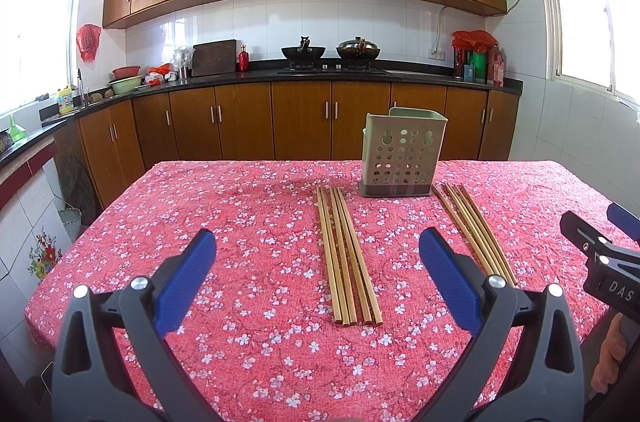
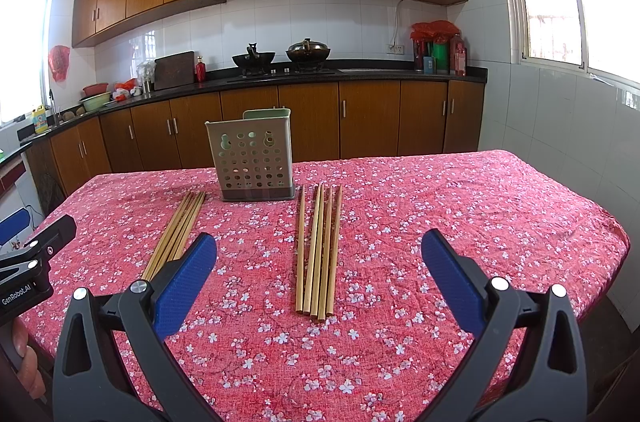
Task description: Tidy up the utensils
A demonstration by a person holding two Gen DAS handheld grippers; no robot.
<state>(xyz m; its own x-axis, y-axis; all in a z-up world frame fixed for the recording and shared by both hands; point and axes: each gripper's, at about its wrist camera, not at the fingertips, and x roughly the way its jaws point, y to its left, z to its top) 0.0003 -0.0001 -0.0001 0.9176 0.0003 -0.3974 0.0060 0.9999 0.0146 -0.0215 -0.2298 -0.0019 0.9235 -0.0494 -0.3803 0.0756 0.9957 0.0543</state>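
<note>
Left wrist view shows the left hand-held gripper [image 1: 318, 254] spread apart above chopsticks [image 1: 347, 258]; the right hand-held gripper [image 2: 319, 256] likewise gapes, empty.

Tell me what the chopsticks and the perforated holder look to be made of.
Chopsticks: probably bamboo or light wood, going by the pale yellow-tan colour, straight grain and matte surface. Holder: likely moulded plastic, pale green with smooth punched holes and a darker base tray.
</note>
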